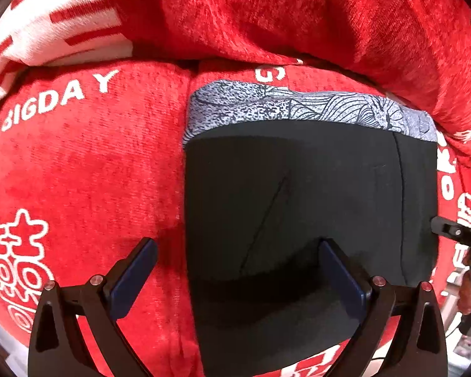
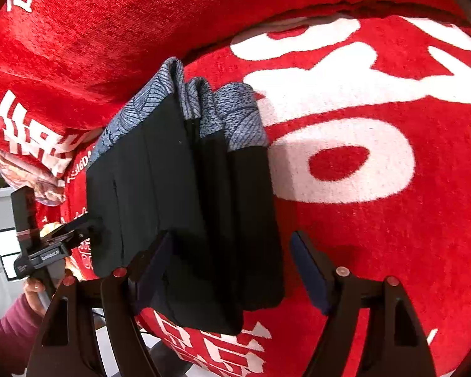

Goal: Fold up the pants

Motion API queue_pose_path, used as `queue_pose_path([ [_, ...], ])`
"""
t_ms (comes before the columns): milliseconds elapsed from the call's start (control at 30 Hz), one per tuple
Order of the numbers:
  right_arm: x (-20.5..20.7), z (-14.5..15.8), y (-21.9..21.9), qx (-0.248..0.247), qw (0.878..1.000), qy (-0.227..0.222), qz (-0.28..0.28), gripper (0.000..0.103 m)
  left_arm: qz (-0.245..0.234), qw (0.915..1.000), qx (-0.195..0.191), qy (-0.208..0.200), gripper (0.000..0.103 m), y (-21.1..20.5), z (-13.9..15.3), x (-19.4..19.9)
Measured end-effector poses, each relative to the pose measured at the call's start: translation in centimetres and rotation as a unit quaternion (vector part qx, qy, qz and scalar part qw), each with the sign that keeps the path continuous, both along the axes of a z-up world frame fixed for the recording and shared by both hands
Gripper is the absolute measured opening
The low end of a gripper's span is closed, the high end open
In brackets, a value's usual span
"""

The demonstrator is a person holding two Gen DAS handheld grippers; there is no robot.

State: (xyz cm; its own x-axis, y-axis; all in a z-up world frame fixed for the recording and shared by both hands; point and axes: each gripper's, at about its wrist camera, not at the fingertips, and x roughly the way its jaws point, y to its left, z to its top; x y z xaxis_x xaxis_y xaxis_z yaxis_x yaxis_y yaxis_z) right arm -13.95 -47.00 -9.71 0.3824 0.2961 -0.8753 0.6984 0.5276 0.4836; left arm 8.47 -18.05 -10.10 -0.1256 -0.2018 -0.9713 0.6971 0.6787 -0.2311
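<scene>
**Fold pants: stack nearly done, both tongs spread**

Pants [image 1: 307, 207] lie as a compact folded stack on the red cover [image 1: 88, 169], patterned grey waistband [image 1: 298, 106] at the far end from both tongs.

Left tongs [image 1: 237, 267]: spread, pinching nothing. Stack's left edge falls between the fingers; right finger sits over black fabric, left finger over bare cover.

Right tongs [image 2: 232, 267]: also spread, nothing pinched. Its left finger is over or against the stack's near end, can't tell which. Right finger is off the stack, over the cover. From this side several layers show, waistband edges bunched and not flush.

Judgement: last step looks like squaring and flattening. To do it well:
- press flat, don't pinch; a pinch lifts the top layer and opens the stack
- smooth from near end toward waistband so slack runs out the far end
- nudge the bunched waistband layers flush
- soft cover, so keep pressure light or the stack tilts
</scene>
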Motion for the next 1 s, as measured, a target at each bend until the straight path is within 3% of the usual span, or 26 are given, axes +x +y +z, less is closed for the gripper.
queue_pose_path([
  [233, 1.0, -0.8, -0.4, 0.017, 1.000, -0.015, 0.011, 0.081, 0.009, 0.9980, -0.031, 0.055, 0.103, -0.4, -1.7, 0.8],
  [600, 2.0, -2.5, -1.6, 0.044, 0.997, -0.061, 0.007, 0.086, 0.016, 0.9953, -0.061, 0.073, 0.103, -2.2, -3.8, 0.5],
  [733, 2.8, -2.6, -1.4, 0.038, 0.998, -0.057, 0.013, 0.086, 0.027, 0.9941, -0.068, 0.080, 0.103, -1.8, -4.2, 0.4],
  [767, 2.8, -2.4, -1.4, 0.038, 0.998, -0.053, 0.009, 0.083, 0.029, 0.9942, -0.068, 0.078, 0.102, -1.8, -4.1, 0.2],
  [833, 2.7, -2.2, -1.2, 0.036, 0.998, -0.051, 0.007, 0.066, 0.022, 0.9945, -0.078, 0.067, 0.091, -1.8, -3.2, -0.2],
  [900, 2.7, -1.6, -0.7, 0.030, 0.998, -0.058, 0.006, 0.055, 0.008, 0.9941, -0.093, 0.056, 0.073, -1.4, -1.9, -0.8],
  [1000, 2.5, -0.3, -0.2, 0.023, 0.997, -0.071, 0.004, 0.047, -0.004, 0.9940, -0.099, 0.046, 0.062, -0.7, -0.1, -1.4],
])
